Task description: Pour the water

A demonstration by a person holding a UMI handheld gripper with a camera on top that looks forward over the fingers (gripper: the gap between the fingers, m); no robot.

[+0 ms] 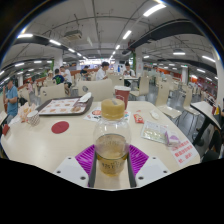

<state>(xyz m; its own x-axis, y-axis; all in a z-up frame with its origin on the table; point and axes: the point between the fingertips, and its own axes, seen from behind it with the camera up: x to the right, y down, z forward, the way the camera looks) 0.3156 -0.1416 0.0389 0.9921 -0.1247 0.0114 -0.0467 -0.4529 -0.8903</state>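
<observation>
Left of the bottle (112, 143) a red coaster (60, 127) sits on the table (40, 150), a tray (63, 106) behind it. Dead centre, the gripper (111, 159) clamps the bottle's lower body, both pads pressing. Clear plastic, part full: fairly light, slippery, squashy, so hold mid-body. Right of it, a leaflet (182, 152).

Gripper (111, 160) level, pointing forward over the worktop. Both white fingers (82, 168) extend from the near edge, spread to bottle width. Magenta pads (134, 157) press on a bottle from left and right. Bottle held upright.
</observation>
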